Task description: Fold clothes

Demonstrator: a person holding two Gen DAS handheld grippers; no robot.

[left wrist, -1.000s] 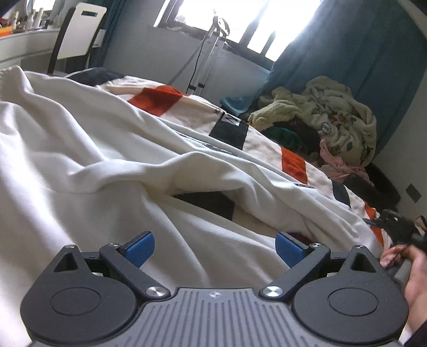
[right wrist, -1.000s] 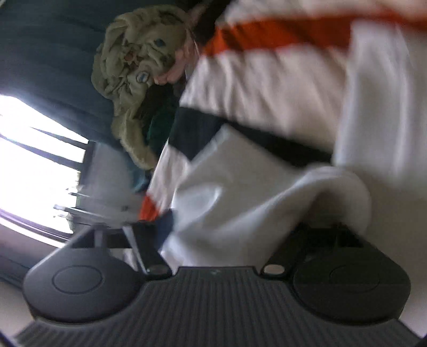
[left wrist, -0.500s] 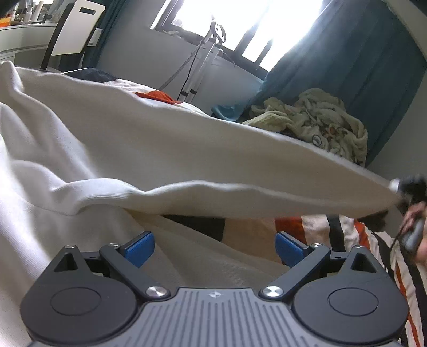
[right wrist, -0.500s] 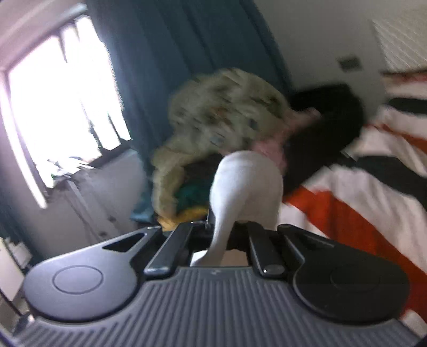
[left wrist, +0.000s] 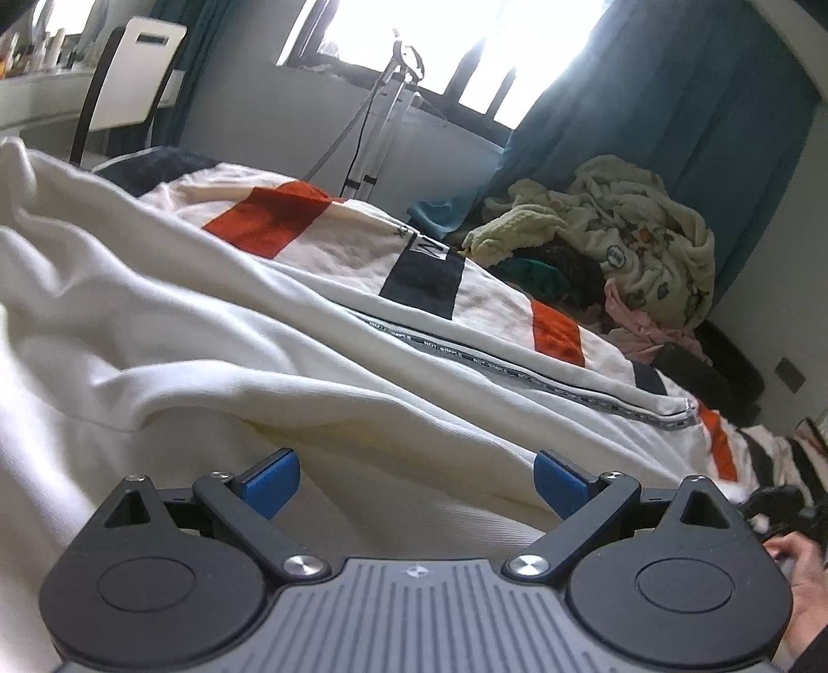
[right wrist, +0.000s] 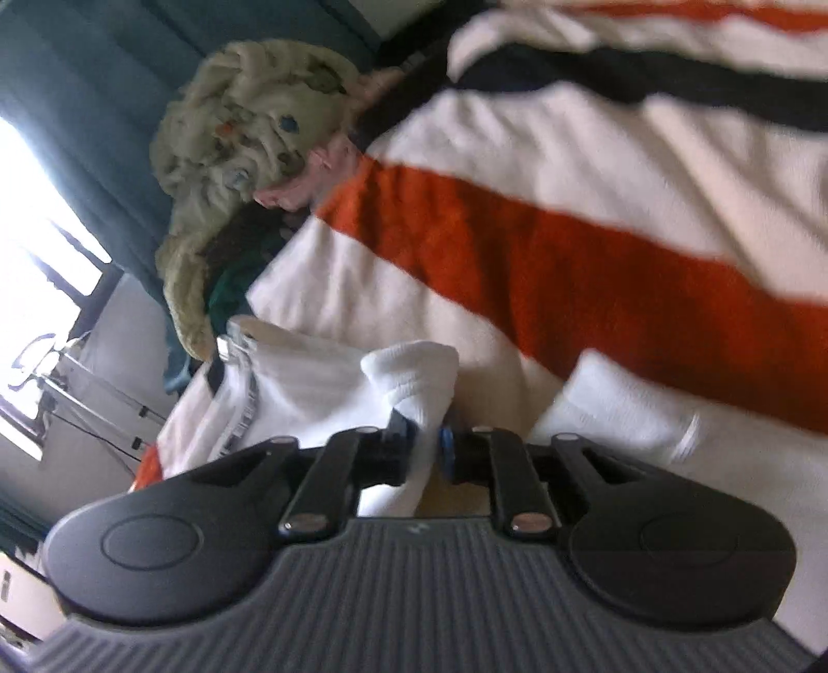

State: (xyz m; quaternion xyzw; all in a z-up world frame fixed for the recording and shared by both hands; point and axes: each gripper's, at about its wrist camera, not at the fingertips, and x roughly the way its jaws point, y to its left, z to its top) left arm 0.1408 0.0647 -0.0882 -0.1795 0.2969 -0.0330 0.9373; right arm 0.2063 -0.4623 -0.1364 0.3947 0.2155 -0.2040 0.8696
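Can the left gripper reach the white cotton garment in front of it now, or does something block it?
Probably yes. The left gripper is open, and the white cotton garment lies directly ahead with nothing between.

Striped bedcover [left wrist: 290, 217], orange, navy, white bands, spread over bed. Teal curtain [left wrist: 673, 103] at far right corner, beside bright window [left wrist: 393, 26]. White chair [left wrist: 129, 77] by desk [left wrist: 36, 98], far left. White stand [left wrist: 383, 119] under window.
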